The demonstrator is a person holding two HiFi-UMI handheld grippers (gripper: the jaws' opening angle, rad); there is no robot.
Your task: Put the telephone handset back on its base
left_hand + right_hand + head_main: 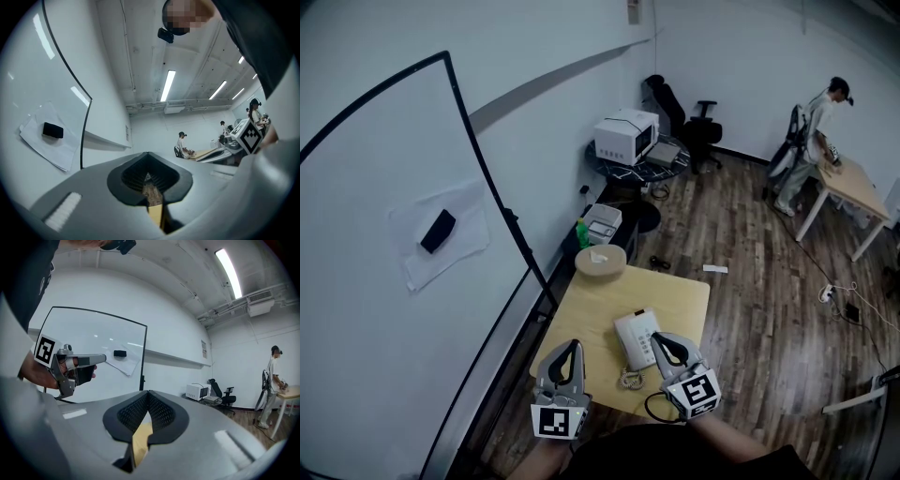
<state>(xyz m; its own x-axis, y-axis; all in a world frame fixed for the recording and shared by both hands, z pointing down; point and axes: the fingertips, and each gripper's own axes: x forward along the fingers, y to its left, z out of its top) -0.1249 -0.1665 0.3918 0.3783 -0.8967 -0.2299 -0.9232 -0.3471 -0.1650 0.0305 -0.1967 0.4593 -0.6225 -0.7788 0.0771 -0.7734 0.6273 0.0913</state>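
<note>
At the surface's (pixel 591 309) near edge sits the telephone base (pixel 635 339), its coiled cord (pixel 630 380) beside it. I can't pick out the handset, which may be hidden under the right gripper (pixel 663 339). Its jaws and the left gripper's (pixel 572 347) are clenched and empty, and going in shut could shove the base or snag the cord.

Room evenly bright from ceiling tube lights (pixel 168 85); soft shadows, strong fisheye bending at edges, dark corners.

a white telephone (pixel 636 339) on a pale yellow table (pixel 591 309) — grey left gripper (pixel 572 344) and grey right gripper (pixel 660 337), both with black-and-white square markers — dark brown plank flooring (pixel 750 281), white whiteboard (pixel 366 281) framed in black.
</note>
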